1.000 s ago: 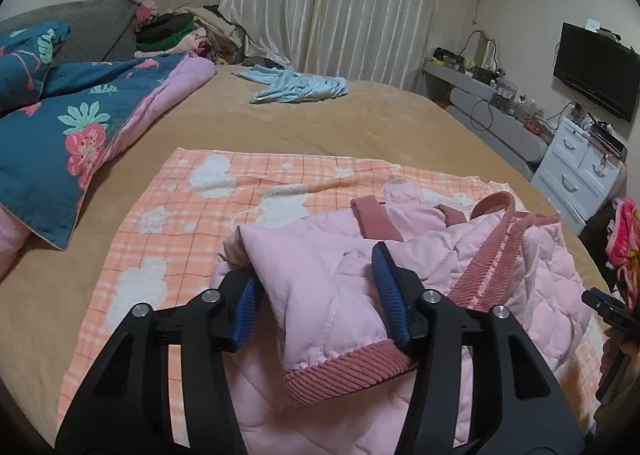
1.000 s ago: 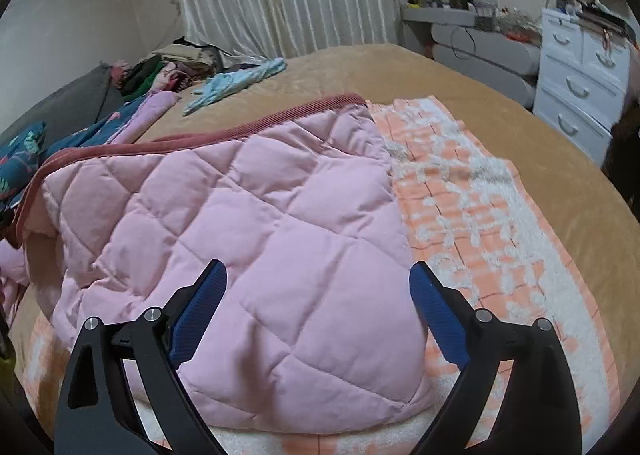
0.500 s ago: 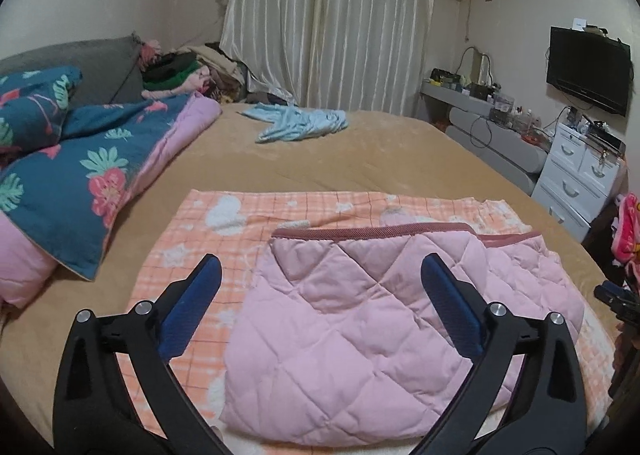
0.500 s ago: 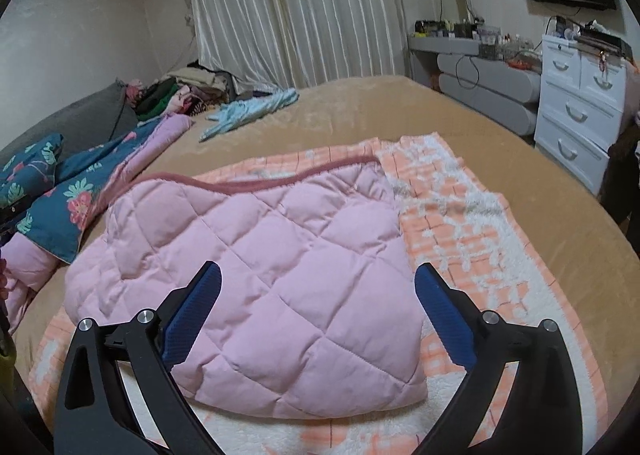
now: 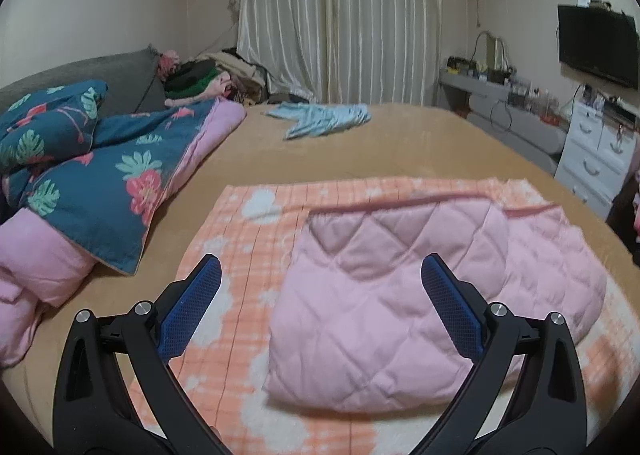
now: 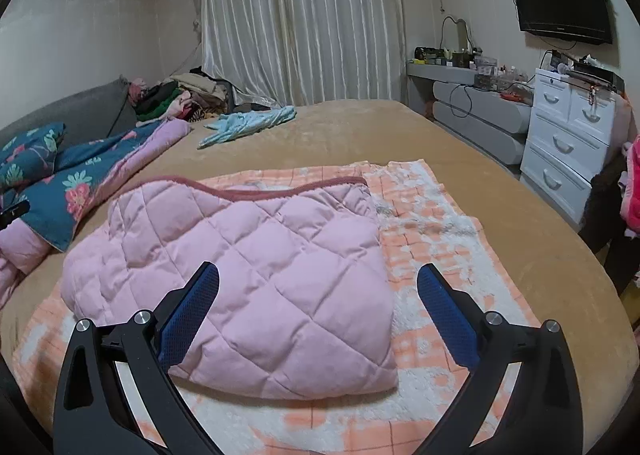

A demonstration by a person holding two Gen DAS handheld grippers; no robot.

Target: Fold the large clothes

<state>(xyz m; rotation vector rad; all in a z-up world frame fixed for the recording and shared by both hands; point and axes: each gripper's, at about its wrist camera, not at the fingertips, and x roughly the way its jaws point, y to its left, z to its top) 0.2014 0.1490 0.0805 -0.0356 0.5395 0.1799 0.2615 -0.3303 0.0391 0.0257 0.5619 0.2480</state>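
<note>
Folded jacket [image 5: 384, 307] lies on a blanket [image 5: 240, 239] on the bed [image 5: 360, 151].
Left tongs [image 5: 320, 309] and right tongs [image 6: 318, 309] both gape wide, gripping nothing, above the jacket.

left claw [image 5: 320, 309] spread wide, right claw [image 6: 318, 309] likewise

A pink quilted jacket [image 6: 256, 279], folded into a puffy, roughly square bundle with its darker rose ribbed trim [image 6: 280, 191] along the 12 o'clock edge, lies flat on an orange-and-white checked blanket [image 6: 432, 239] spread over the tan bed [image 6: 360, 135].
</note>
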